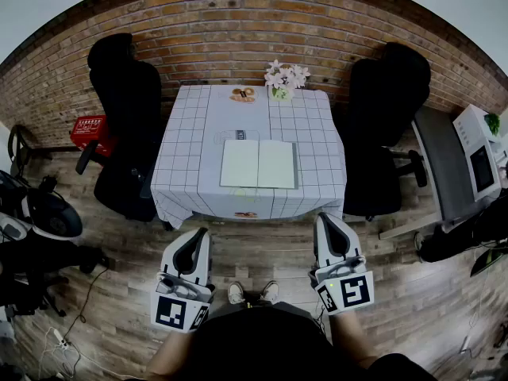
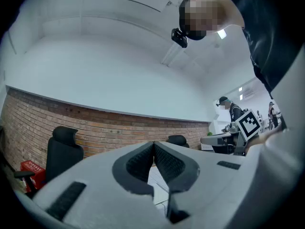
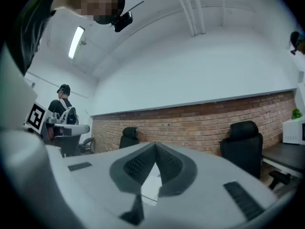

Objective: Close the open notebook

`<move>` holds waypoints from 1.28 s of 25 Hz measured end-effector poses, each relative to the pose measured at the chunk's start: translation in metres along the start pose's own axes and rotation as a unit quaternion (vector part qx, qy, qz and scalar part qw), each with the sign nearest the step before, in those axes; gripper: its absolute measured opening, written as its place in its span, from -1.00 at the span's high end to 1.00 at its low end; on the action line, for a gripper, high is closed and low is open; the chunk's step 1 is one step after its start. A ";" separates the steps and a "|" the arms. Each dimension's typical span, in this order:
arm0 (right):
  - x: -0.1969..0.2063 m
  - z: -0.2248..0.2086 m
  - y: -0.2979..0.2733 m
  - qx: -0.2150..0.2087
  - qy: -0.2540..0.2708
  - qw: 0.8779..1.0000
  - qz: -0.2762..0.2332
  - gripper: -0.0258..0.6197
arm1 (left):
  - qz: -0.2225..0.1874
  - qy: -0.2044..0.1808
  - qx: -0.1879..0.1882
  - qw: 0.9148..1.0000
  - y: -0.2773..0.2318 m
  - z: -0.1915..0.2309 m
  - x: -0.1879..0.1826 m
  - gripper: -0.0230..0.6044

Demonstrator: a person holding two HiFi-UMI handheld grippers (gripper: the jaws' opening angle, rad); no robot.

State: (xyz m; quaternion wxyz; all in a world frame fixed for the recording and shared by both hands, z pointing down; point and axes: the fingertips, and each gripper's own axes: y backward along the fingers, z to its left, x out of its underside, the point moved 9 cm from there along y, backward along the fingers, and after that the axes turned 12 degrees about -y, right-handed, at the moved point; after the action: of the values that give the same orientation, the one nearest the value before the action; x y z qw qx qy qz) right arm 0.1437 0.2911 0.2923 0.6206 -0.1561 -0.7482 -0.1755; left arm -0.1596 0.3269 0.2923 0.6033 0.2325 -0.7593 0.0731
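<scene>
An open notebook (image 1: pixel 258 164) with pale blank pages lies flat on the checked tablecloth of the table (image 1: pixel 190 133), near its front edge. My left gripper (image 1: pixel 200 234) hovers over the wooden floor in front of the table's left corner, jaws shut and empty. My right gripper (image 1: pixel 326 219) is held level in front of the right corner, also shut with nothing in it. Both stand well short of the notebook. In the left gripper view the left gripper (image 2: pixel 153 143) has its tips touching; in the right gripper view the right gripper (image 3: pixel 155 145) likewise.
A vase of white flowers (image 1: pixel 284 78) and a small brown object (image 1: pixel 243 94) sit at the table's far edge. Black office chairs (image 1: pixel 127 125) (image 1: pixel 385 125) flank the table. A brick wall (image 1: pixel 238 30) is behind; a red crate (image 1: pixel 89 130) stands left, a grey desk (image 1: pixel 448 165) right.
</scene>
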 end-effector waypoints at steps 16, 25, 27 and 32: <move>0.011 -0.026 0.014 -0.027 -0.072 0.997 -0.002 0.88 | 0.022 -0.006 -0.012 1.000 0.004 -0.021 -0.003 0.85; 0.030 -0.045 0.012 -0.028 -0.080 0.996 0.019 0.88 | 0.042 0.004 -0.025 0.999 -0.005 -0.028 0.013 0.85; 0.032 -0.049 0.002 -0.027 -0.078 0.996 0.023 0.88 | 0.044 0.009 -0.026 0.999 -0.013 -0.024 0.021 0.85; 0.032 -0.059 -0.025 -0.009 -0.070 0.997 0.032 0.88 | 0.044 0.033 -0.010 0.998 -0.048 -0.006 0.047 0.85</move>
State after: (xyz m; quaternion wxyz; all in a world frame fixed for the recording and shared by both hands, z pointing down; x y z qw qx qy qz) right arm 0.1781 0.2422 0.3322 0.5706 -0.1973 -0.7827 -0.1515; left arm -0.1410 0.2744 0.3302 0.6264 0.1905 -0.7492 0.1000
